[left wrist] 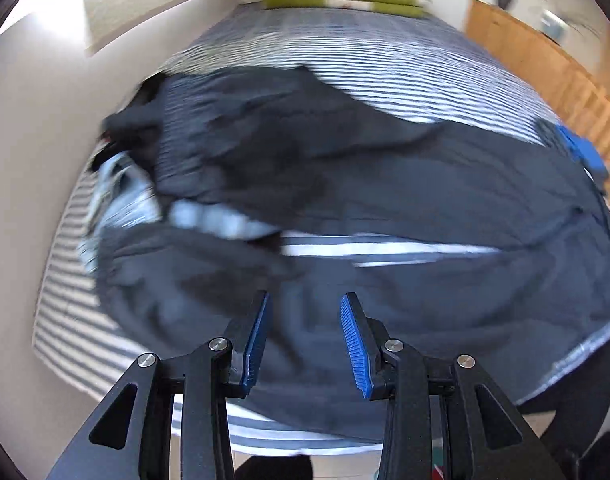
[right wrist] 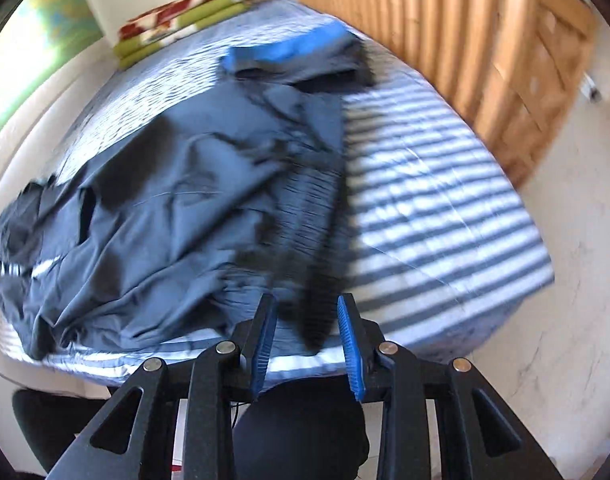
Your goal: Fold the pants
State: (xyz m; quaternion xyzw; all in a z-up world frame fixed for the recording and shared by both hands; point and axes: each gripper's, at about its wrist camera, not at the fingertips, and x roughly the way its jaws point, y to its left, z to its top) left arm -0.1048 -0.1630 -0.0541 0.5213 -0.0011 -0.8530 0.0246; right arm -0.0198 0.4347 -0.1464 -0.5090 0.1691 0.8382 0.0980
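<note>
1. Dark navy cloth pants (right wrist: 177, 184): thin, matt, creased fabric.
2. Blue-and-white striped cloth bed sheet (right wrist: 437, 208): smooth, matt.
3. Slatted light wooden cabinet (right wrist: 485, 40): faintly sheened.
4. Left gripper (left wrist: 305, 340): matt black plastic, ribbed blue pads (left wrist: 355, 344), shiny metal pins.

Left tongs (left wrist: 304, 300) tilted steeply down, jaws parted, nothing between blue pads (left wrist: 355, 344). Right tongs (right wrist: 305, 300) same pitch, jaws apart, empty, tips toward 12 o'clock.

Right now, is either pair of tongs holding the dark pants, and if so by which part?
Nothing is held. The left tongs and right tongs both stand open and empty above the dark navy fabric pants, which lie spread on the striped bed.
</note>
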